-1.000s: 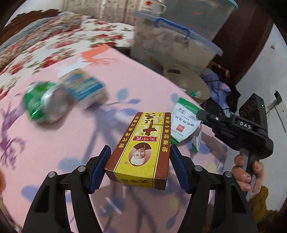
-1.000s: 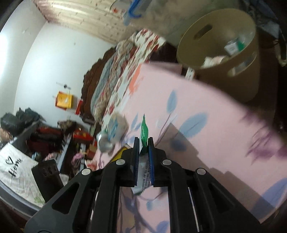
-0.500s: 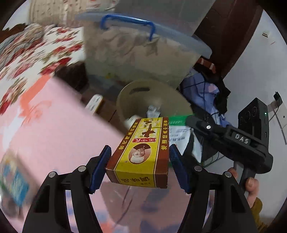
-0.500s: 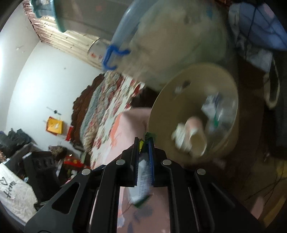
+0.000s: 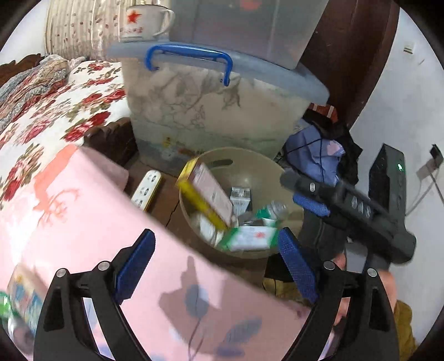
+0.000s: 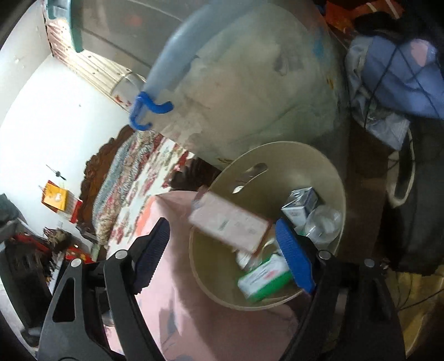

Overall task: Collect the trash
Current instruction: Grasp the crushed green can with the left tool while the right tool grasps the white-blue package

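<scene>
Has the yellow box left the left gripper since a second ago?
Yes. The left gripper is open and empty; the yellow box is away from it, tipped over the tan bin's rim, by the storage tub.

floral bedspread [image 5: 47,111] — enamel mug [image 5: 138,20], power strip [image 5: 146,188]

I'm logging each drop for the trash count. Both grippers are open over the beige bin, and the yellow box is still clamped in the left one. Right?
Not quite. The left gripper is open and empty, as the left wrist view shows: the yellow box is loose, tilted over the beige bin. The right gripper is open over the bin too.
</scene>
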Motion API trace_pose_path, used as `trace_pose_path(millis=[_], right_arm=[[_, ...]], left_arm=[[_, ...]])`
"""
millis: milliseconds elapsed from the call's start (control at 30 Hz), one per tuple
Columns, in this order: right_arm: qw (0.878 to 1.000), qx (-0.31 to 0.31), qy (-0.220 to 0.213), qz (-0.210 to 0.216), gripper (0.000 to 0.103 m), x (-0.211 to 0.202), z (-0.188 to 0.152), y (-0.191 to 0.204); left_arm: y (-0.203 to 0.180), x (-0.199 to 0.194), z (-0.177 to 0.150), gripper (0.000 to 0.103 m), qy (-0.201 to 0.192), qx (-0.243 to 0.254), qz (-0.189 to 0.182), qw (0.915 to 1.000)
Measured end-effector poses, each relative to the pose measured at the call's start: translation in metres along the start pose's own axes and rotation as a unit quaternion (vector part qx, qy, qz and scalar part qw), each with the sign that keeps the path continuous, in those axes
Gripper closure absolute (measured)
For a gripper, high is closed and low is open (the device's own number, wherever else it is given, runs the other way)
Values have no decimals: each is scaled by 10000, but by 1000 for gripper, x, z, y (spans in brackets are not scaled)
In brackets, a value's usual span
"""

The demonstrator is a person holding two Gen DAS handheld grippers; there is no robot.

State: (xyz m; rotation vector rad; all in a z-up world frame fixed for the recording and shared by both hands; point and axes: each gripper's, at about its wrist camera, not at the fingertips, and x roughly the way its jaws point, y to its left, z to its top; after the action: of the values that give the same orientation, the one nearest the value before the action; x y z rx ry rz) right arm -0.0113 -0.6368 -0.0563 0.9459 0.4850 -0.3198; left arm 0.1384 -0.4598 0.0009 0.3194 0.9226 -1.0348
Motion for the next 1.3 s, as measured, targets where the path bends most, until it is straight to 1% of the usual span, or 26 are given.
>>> trace_pose_path(millis=[100,167,233,333,367,400,433,467,500,533,567,633,667,767,867,900,933,967,1033,1100,1167,1233,1300], right_arm=[[9998,-183,5,81,27,-2,-9,17],[9985,-399,272,269,31,6,-20,39],[9947,-685,628,449,33,22,-34,65],[9828,-1235,1188,684,34,59,-62,117],[9792,-1339,1320,761,34,69,-70,130],[9729,-1464,1544,907,34,86,-81,150],[9681,-1491,1737,1022,34,102,-90,164],[9652,-1464,1878,1080,36,115,-96,172],[9621,-1417,2034,1134,37,129,-102,180],[9575,-1370,2235,1203,39,149,-112,194],[9557,-1394,2297,1198,41,158,-118,201],[9528,-1511,2391,1102,43,178,-132,218],[9507,-1551,2459,1083,46,187,-139,226],[9429,-1688,2672,1049,50,203,-157,243],[9322,-1869,2897,1102,53,208,-175,255],[9293,-1915,2946,1139,53,206,-181,257],[9256,-2005,2992,1162,53,203,-189,260],[9225,-2115,3010,1167,53,200,-197,264],[9163,-2244,3083,1222,53,188,-211,269],[9151,-2322,3066,1209,52,172,-223,269],[9125,-2333,3105,1286,52,156,-235,266],[9098,-2363,3133,1353,52,133,-251,260],[9082,-2424,3117,1388,52,113,-264,257]], left_arm=[[11,-32,-37,17,-36,-79,-106,9999],[20,-55,-63,17,-82,-140,-149,9998],[32,-75,-88,17,-128,-228,-79,9996],[68,-113,-121,17,-340,-586,330,9972],[89,-128,-130,17,-466,-828,602,9937],[106,-139,-134,17,-553,-1039,789,9899],[126,-149,-138,17,-620,-1305,955,9849],[156,-160,-143,17,-639,-1765,1116,9759],[179,-167,-147,18,-640,-2144,1142,9679],[210,-175,-155,18,-685,-2702,1058,9545],[232,-180,-163,19,-728,-3072,980,9438],[261,-182,-173,23,-694,-3512,906,9293],[275,-179,-179,24,-636,-3710,828,9227],[297,-166,-191,25,-455,-3990,684,9133],[301,-153,-194,25,-359,-4070,433,9117],[299,-149,-194,26,-349,-4062,410,9122],[296,-149,-195,36,-387,-4014,473,9138],[293,-150,-196,47,-351,-3959,444,9166],[292,-149,-201,52,-277,-3977,450,9160],[288,-156,-211,52,-267,-3966,418,9166],[279,-169,-224,52,-273,-3894,473,9195],[266,-183,-238,52,-249,-3748,566,9250],[254,-193,-250,52,-198,-3611,578,9305]])
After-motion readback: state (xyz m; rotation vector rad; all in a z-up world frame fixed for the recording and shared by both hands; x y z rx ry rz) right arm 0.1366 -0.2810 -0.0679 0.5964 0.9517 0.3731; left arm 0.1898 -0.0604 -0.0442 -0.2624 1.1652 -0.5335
